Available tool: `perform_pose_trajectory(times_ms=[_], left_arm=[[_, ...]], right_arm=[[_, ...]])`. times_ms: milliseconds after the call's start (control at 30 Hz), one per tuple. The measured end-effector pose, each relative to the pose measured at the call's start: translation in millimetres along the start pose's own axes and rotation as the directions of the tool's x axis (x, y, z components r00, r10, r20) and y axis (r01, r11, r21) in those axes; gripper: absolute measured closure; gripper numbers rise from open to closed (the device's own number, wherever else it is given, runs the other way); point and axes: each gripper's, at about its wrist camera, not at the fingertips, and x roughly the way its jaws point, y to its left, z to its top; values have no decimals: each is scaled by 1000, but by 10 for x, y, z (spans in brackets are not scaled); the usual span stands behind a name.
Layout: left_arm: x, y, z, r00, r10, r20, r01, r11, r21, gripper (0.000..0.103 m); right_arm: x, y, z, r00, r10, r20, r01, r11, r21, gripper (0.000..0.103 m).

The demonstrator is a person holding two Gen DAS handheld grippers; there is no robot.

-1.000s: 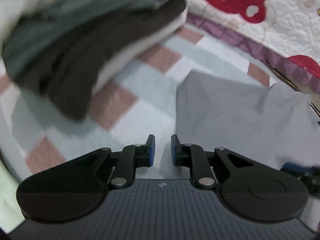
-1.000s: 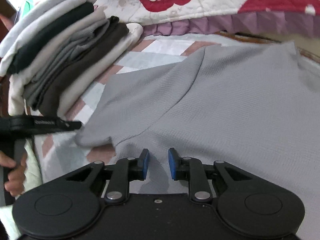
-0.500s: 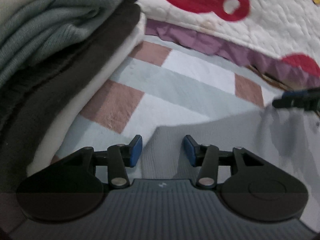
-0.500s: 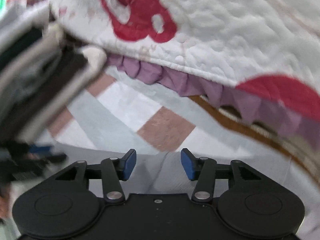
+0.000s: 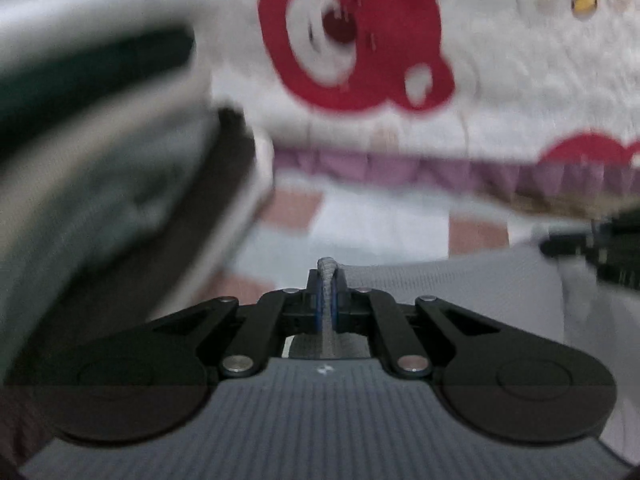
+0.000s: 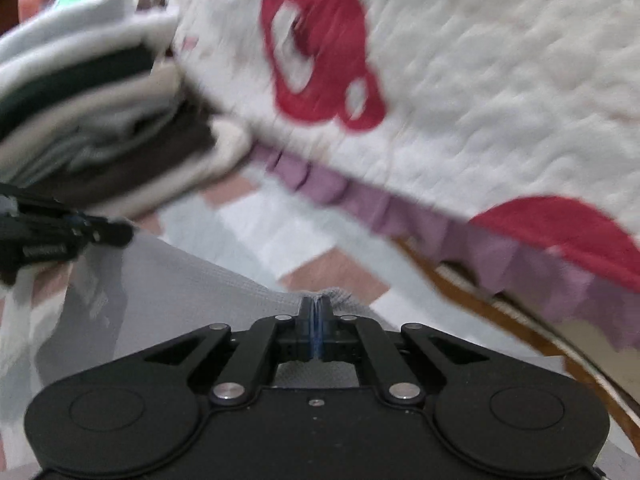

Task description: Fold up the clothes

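A grey knit garment [image 5: 460, 292] lies on the checked bedcover, blurred by motion. My left gripper [image 5: 327, 298] is shut on a fold of its edge, which sticks up between the blue pads. In the right wrist view the same grey garment [image 6: 180, 292] stretches to the left, and my right gripper [image 6: 316, 320] is shut on another bit of its edge. The right gripper [image 5: 600, 248] shows at the right edge of the left wrist view. In the right wrist view the left gripper [image 6: 60, 236] is dark at the left edge.
A stack of folded clothes [image 5: 100, 168] rises close on the left, and the same stack [image 6: 100, 136] sits at the upper left of the right wrist view. A white quilt with red bears and a purple frill [image 6: 440, 92] lies beyond. The checked cover [image 5: 380, 220] shows between.
Both grippers, open half a second ago, have shut on the grey garment's far edge. Both views are now lower and closer to the cloth, with motion blur.
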Motion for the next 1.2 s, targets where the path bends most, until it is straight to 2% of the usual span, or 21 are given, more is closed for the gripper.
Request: perform_pose_trajectory(times_ms=[67,133,167,200,233,300,400,467,500,567,700,767,867,900,933,967,1033,1067,1100,1167,1200], left_arm=[[-31,68,-57,1000,-6,-17,5,999,-31,92],[-64,149,-139,999,-21,-41,18,997,-68,92],[-81,189,-180,998,-29,-52,24,996,-87,91],[-98,230,-221,997,-36,-64,30,994,-106,90],[-115,270,-262,996,-45,-75,35,992,-124,88],[-149,351,-344,993,-62,-97,45,986,-162,72],[-199,473,-467,988,-88,-129,59,974,-218,68],[-233,554,-548,983,-107,-149,66,965,-255,68],[-250,594,-589,980,-117,-159,70,959,-274,68],[-282,623,-633,981,-129,-148,81,952,-295,68],[-348,665,-709,982,-151,-116,105,937,-333,68],[-380,686,-747,982,-161,-99,117,929,-351,68],[-429,717,-804,982,-176,-74,136,916,-378,68],[-446,728,-823,981,-181,-66,142,911,-387,68],[-462,738,-842,981,-185,-57,148,907,-395,68],[-478,749,-861,981,-190,-48,155,902,-404,68],[-511,770,-899,980,-199,-31,168,892,-421,68],[-527,780,-918,979,-203,-22,174,886,-429,68],[-543,791,-937,978,-207,-14,181,881,-437,68],[-558,758,-959,975,-220,-1,198,880,-432,67],[-550,696,-956,973,-231,2,211,887,-412,66]], right_arm=[[12,23,-9,999,-47,9,47,999,-5,101],[103,28,-20,992,-124,-20,124,992,1,91],[90,-38,-62,996,-92,-20,93,993,76,87],[77,-105,-103,998,-60,-18,62,987,151,72],[51,-169,-152,1000,-28,-12,30,973,227,66],[-80,-266,-305,999,33,19,-38,922,385,63],[-277,-175,-458,995,85,43,-95,904,417,60],[-366,42,-496,983,174,63,-185,921,344,60],[-400,242,-478,975,215,56,-222,942,253,60],[-450,622,-446,959,281,30,-283,956,76,61],[-266,1070,-452,970,240,-39,-243,960,-137,64],[-174,1293,-454,974,213,-70,-224,944,-243,64],[-36,1629,-459,980,167,-111,-198,896,-397,64],[9,1741,-460,981,150,-122,-189,875,-446,67],[45,1803,-449,981,142,-129,-187,863,-469,79],[45,1695,-395,978,167,-122,-202,893,-402,100],[1,1408,-300,967,245,-76,-256,942,-217,100],[-51,1183,-266,956,292,-30,-293,954,-62,100],[-98,953,-267,942,336,23,-336,936,107,100],[-178,503,-328,919,372,129,-391,828,402,100],[-189,397,-368,925,354,140,-378,805,458,100]])
